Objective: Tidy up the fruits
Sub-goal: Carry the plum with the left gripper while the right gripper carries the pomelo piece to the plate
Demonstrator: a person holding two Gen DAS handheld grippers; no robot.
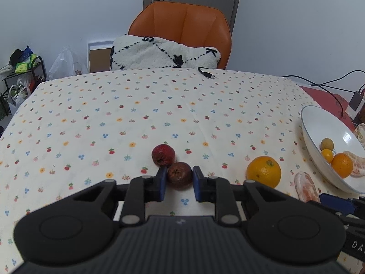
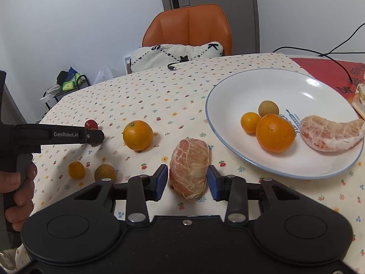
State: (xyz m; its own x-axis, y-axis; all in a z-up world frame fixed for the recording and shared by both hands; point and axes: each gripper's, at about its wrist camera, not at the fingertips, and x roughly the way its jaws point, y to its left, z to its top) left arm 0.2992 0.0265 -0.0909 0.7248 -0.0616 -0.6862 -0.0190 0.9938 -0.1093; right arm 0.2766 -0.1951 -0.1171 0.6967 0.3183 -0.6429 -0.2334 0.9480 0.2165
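Left gripper (image 1: 179,179): its jaws bracket a dark red fruit (image 1: 179,175); the blue pads (image 1: 162,182) sit just beside or against its sides, and whether they actually press it cannot be told.
Second red fruit (image 1: 163,155): on the tabletop (image 1: 114,114) at 11 o'clock from the bracketed one, touching it.
Loose orange (image 1: 263,171): at 3 o'clock from the left gripper, well apart from it, resting on the floral cloth.
Right gripper (image 2: 186,179): jaws released, a peeled pomelo segment (image 2: 189,167) lying between them with a small gap on each side.
Pomelo segment position: on the tabletop, at 8 o'clock from the white bowl (image 2: 228,86), just outside its rim.
Bowl contents: a large orange (image 2: 275,133), a small yellow-orange citrus (image 2: 250,119), a brownish round fruit (image 2: 268,108) and a curved pomelo piece (image 2: 330,133); the first three touch one another.
Small fruits at 9 o'clock of the right gripper: a small orange kumquat-like fruit (image 2: 76,170) and a brownish round one (image 2: 105,172), near each other.
Person's hand (image 2: 20,191): grips the left tool's handle at the left edge of the right wrist view.
Background: an orange chair (image 1: 182,25) with a white patterned cushion (image 1: 164,53) at 12 o'clock, and a black cable end (image 1: 206,72) on the far tabletop edge.
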